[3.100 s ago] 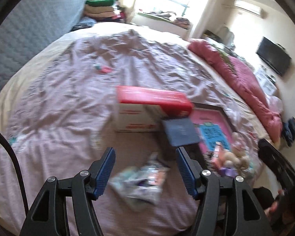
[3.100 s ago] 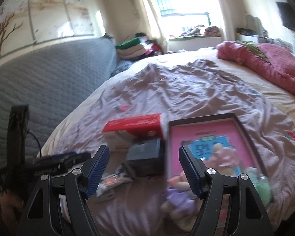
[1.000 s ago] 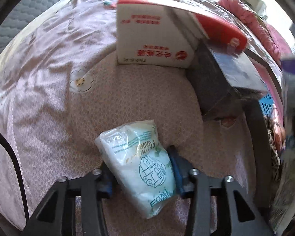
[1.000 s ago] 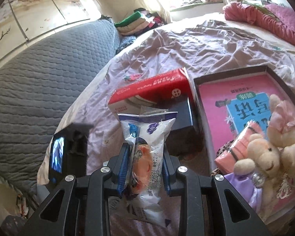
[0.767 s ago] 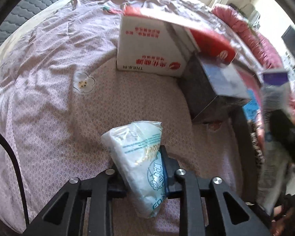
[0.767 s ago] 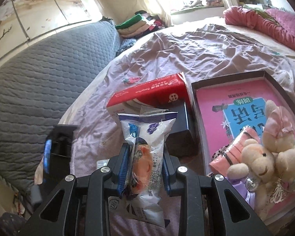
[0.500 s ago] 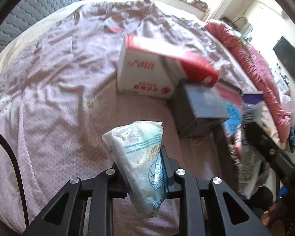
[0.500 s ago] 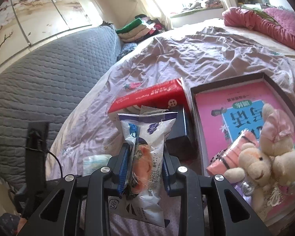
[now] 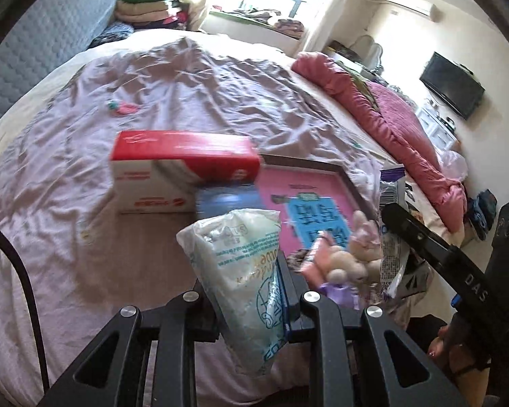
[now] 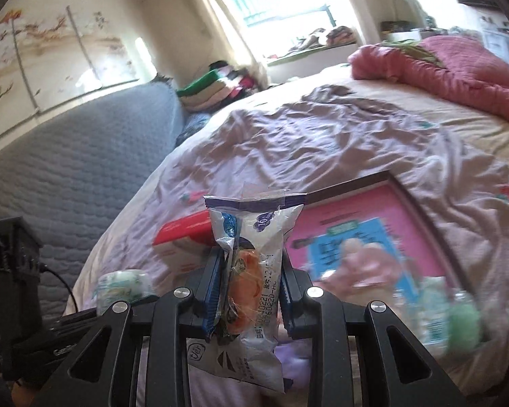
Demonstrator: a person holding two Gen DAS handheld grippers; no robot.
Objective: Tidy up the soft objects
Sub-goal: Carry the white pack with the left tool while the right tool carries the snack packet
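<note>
A: Over the bed (image 9: 193,78), I've got both grippers up. My left gripper (image 9: 251,291) is pinched tight on the tissue pack (image 9: 241,271); it stands nearly upright between the jaws, its top leaning a little left and its bottom end hanging below them. The jaws were closing within the last second, with the pack between them, and now they press its sides in.

B: And the right one?

A: My right gripper (image 10: 249,288) is clamped on the snack bag (image 10: 251,271), jaws narrow, the blue pads (image 10: 211,281) squeezing the bag's middle. The bag stands upright, its sealed top above the jaws and its tail hanging below.

B: What lies under them?

A: On the sheet, 1 red box (image 9: 183,173) with a dark box (image 9: 227,203) just in front of it. Beside those is the tray (image 9: 308,166) with the pink-and-blue book (image 9: 308,210) in it. A plush toy (image 9: 353,254) lies at the tray's near end, next to a pink pouch (image 9: 314,261).

B: Can you see one tool from the other?

A: Yes. From the left camera the right gripper shows at the right edge, bag in it. From the right camera the tissue pack shows at lower left, blurred.
</note>
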